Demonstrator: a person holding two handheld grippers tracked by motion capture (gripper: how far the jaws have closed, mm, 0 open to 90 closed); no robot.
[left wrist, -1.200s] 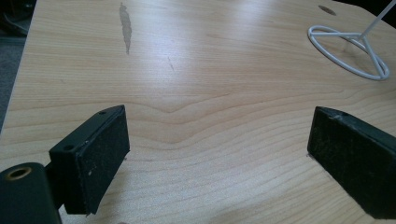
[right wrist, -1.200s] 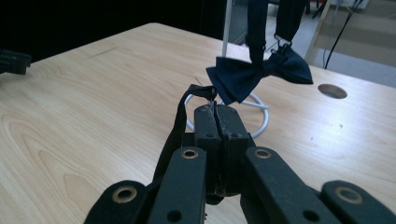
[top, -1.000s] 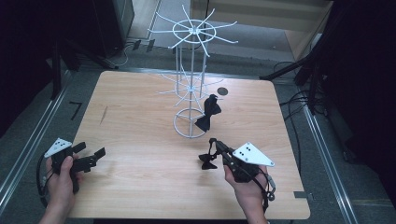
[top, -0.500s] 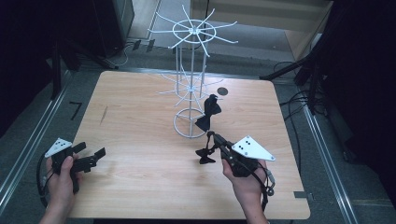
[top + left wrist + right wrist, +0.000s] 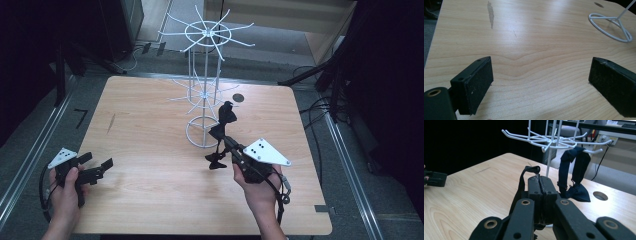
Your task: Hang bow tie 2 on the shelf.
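Gripping a strap beside the rack.
Right gripper clamping the strap; left gripper gaping near the table's left edge.

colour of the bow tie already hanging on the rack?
Dark navy, plain. The hanging bow tie shows best in the right gripper view, looped over a hook of the white wire rack.

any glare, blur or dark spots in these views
High view: the surroundings fall into near-black, while the pale wooden table is evenly lit. Left gripper view: a soft sheen streaks the wood, and the near black jaw pads look slightly soft. Right gripper view: the background at left is black, and the white wire hook rack stays sharp.
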